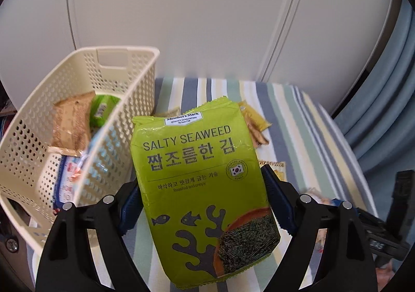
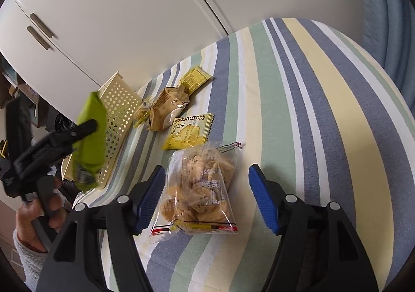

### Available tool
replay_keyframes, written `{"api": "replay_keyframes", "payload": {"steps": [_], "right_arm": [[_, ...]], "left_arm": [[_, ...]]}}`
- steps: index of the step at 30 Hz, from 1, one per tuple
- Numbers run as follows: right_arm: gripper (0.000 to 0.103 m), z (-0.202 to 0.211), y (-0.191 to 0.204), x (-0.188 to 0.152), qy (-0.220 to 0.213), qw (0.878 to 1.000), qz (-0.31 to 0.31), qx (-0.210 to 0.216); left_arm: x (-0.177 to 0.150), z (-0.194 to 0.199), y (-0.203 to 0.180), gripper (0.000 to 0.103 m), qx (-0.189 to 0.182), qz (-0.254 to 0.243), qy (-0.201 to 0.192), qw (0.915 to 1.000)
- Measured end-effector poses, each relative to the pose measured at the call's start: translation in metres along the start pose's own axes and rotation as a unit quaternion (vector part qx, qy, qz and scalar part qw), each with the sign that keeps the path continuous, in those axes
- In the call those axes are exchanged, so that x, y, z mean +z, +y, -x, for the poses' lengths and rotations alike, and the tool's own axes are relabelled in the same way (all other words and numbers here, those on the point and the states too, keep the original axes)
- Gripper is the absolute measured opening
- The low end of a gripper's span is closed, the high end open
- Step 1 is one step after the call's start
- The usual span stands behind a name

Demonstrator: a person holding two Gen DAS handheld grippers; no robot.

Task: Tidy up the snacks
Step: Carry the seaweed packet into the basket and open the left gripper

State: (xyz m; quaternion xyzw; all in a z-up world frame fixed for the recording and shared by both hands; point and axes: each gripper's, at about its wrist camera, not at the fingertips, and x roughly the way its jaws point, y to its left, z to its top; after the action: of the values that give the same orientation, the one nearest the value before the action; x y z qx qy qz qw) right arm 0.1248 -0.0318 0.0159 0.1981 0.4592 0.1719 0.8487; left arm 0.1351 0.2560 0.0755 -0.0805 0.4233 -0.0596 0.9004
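Left tool (image 1: 205, 204) gripping seaweed packet (image 1: 199, 178), cream basket (image 1: 124, 100) beside

A striped cloth (image 2: 298, 90) in blue, green, cream and white covers the surface that carries everything. On it lie a clear bag of small biscuits (image 2: 201, 188), a yellow bibizan packet (image 2: 188, 132), a tan wrapped pastry (image 2: 166, 108), a yellow sachet (image 2: 194, 79) and a small yellow wrapper (image 2: 142, 110). A cream perforated basket (image 1: 85, 69) stands at the cloth's left edge.
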Motion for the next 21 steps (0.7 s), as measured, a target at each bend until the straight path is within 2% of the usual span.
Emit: {"api": "replay_keyframes", "payload": {"steps": [7,12,18,21], "right_arm": [[0.067,0.002,0.001,0.001,0.000,1.000,0.000,-0.016],[0.067,0.000,0.003,0.002,-0.001,1.000,0.000,-0.025],[0.067,-0.001,0.004,0.002,-0.005,0.999,0.004,-0.038],[0.067,-0.001,0.005,0.001,-0.006,0.999,0.002,-0.043]], "left_arm": [[0.022,0.057,0.028,0.084,-0.006,0.019,-0.065,0.9977],[0.033,0.082,0.059,0.084,0.023,0.035,-0.104,0.9937],[0.039,0.082,0.101,0.084,0.051,0.066,-0.110,0.9904],[0.040,0.075,0.116,0.084,0.066,0.064,-0.107,0.9901]]}}
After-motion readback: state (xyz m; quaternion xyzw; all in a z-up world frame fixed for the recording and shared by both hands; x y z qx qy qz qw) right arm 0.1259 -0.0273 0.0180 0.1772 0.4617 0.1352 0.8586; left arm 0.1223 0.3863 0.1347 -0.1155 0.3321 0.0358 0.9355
